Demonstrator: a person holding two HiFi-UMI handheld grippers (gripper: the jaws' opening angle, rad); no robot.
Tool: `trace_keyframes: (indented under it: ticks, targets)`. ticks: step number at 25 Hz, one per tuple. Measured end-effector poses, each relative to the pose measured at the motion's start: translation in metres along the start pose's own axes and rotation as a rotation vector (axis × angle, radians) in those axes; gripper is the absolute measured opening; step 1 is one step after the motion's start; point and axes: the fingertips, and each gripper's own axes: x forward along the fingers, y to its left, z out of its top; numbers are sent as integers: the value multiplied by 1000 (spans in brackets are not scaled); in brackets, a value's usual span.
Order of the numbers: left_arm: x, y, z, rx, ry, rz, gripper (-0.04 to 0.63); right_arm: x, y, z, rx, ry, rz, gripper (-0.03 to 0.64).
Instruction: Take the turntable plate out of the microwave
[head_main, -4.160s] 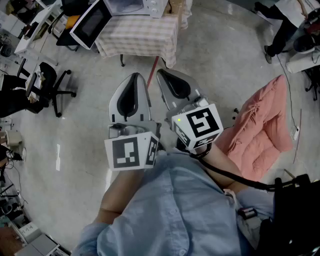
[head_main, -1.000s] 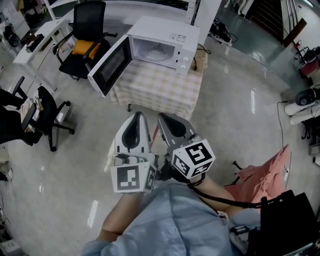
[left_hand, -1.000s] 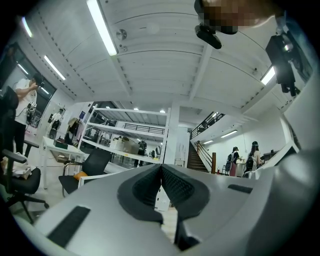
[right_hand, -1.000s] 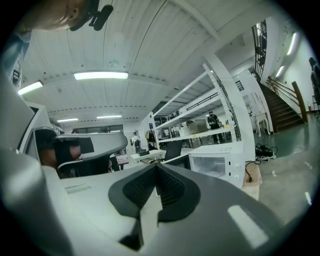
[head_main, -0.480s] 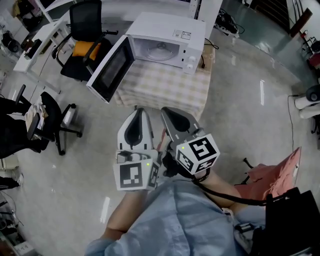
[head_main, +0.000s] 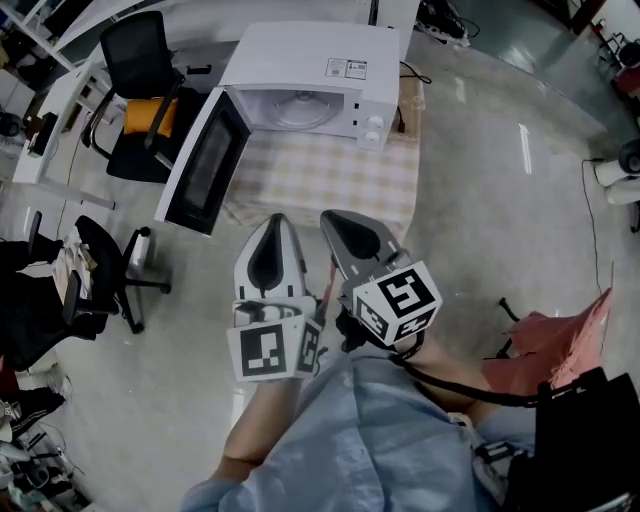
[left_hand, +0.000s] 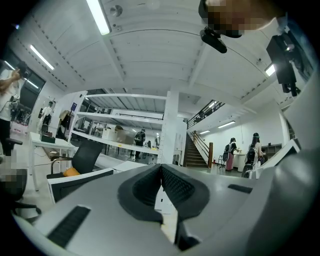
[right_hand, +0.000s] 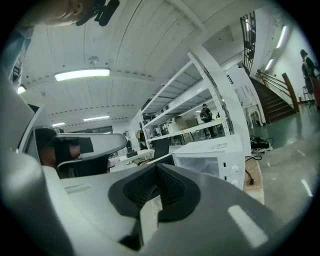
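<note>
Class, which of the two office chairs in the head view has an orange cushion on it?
The upper chair, beside the microwave's open door; the lower chair shows none.

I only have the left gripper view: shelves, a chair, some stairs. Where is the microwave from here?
Observer: The head view shows the microwave straight ahead, standing on a checked-cloth table.
Operator: Is its door open?
Observer: Yes, the door is swung wide to the left.
Operator: And the plate?
Observer: The turntable plate lies inside the cavity, not yet taken out.
</note>
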Motion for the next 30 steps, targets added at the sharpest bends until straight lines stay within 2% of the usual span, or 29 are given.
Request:
trace_keyframes:
  ticks: [9, 23, 30]
  targets:
    - [73, -5, -2, 9, 10, -50, 8, 34, -59, 16, 14, -15, -52, 1]
    - [127, -1, 9, 26, -4, -100, 8, 66, -95, 42, -4, -49, -88, 0]
    - [165, 18, 8, 38, -3, -170, 8, 101, -113, 50, -11, -75, -151, 1]
